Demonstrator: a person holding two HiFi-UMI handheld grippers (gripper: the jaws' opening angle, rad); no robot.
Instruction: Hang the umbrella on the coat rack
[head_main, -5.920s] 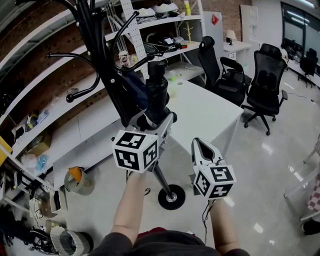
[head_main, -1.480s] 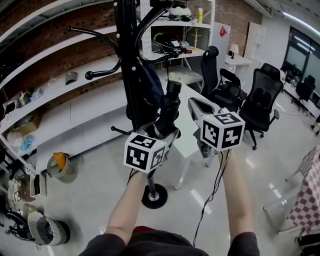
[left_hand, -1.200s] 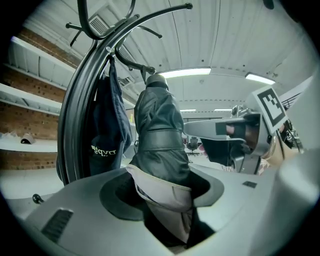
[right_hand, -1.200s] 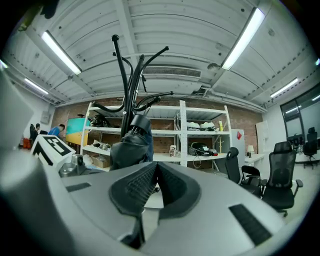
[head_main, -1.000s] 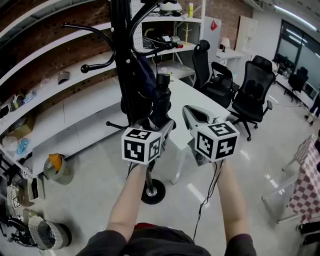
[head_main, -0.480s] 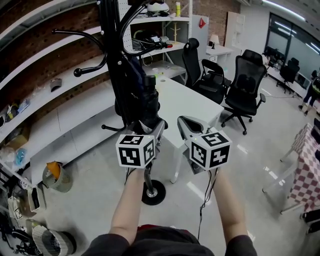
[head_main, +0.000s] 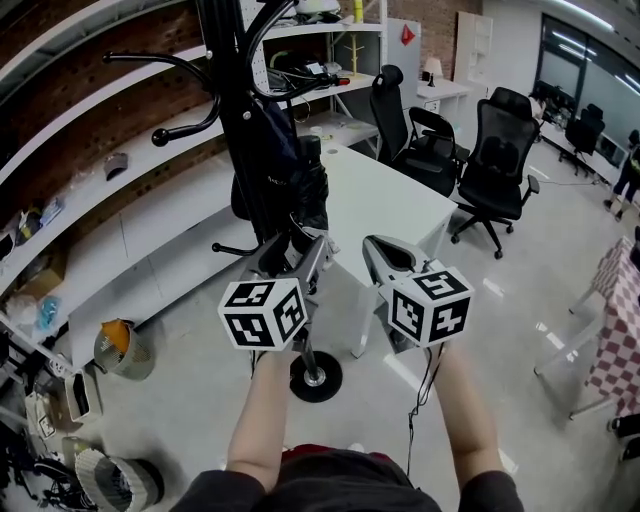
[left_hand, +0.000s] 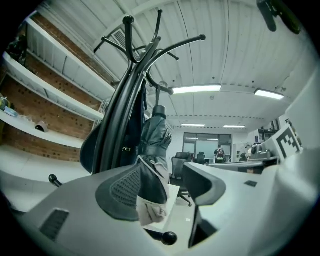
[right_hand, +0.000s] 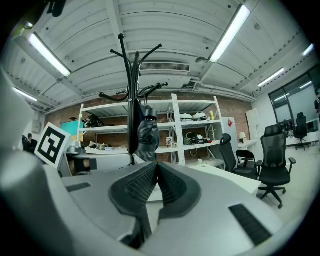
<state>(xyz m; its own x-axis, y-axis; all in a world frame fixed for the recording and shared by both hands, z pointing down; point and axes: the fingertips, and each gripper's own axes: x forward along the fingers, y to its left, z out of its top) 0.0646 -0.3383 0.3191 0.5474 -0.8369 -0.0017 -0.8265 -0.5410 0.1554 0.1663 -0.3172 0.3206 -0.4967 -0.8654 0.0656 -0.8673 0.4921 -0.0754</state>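
We see the umbrella (head_main: 301, 188), folded and dark, hanging upright against the black pole of the coat rack (head_main: 236, 110), below the curved hooks. We cannot make out exactly how it is caught on its hook. Its lower end, with a pale tag, comes down at the far tip of the left claw (head_main: 297, 248).

In the left gripper view that lower end stands between the two jaws. It lies close against the left pad, and there is clear space between it and the right jaw. The jaws are opening and stand wide apart, so nothing is pinched.

The right claw (head_main: 380, 248) is level, just right of the left one and a little apart from it. Its ribbed pads are pressed together with nothing between them, and it aims toward the rack and the umbrella.

The rack's round base (head_main: 315, 377) sits on the glossy floor (head_main: 520, 330) just beyond the left forearm. A white tabletop (head_main: 392, 205) stands right of the rack, with black office chairs (head_main: 505, 160) farther right. Long white shelves (head_main: 120, 225) run along the brick wall at far left.
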